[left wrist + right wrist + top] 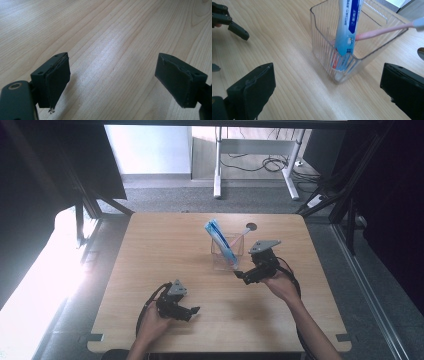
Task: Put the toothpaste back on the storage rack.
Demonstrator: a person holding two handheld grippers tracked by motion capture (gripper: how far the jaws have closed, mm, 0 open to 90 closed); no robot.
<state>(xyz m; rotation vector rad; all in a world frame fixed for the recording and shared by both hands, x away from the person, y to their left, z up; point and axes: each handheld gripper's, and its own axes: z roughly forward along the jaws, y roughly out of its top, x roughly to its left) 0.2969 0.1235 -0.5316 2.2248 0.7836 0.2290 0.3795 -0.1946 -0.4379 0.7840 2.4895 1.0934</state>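
The left gripper (pixel 192 310) rested wide open at seven o'clock on the table (pixel 165 245), while the right gripper (pixel 240 274), jaws wide, faced the clear holder (pixel 337 53) at centre holding toothpaste tube (pixel 347 25) and toothbrush (pixel 384 30), seemingly approaching; next it likely needed to advance and close.

Strong daylight from the left overexposes the floor (pixel 35 285) beside the table (pixel 165 245), surroundings lie in deep shadow, both gripper views slightly soft with sheen on the wood.
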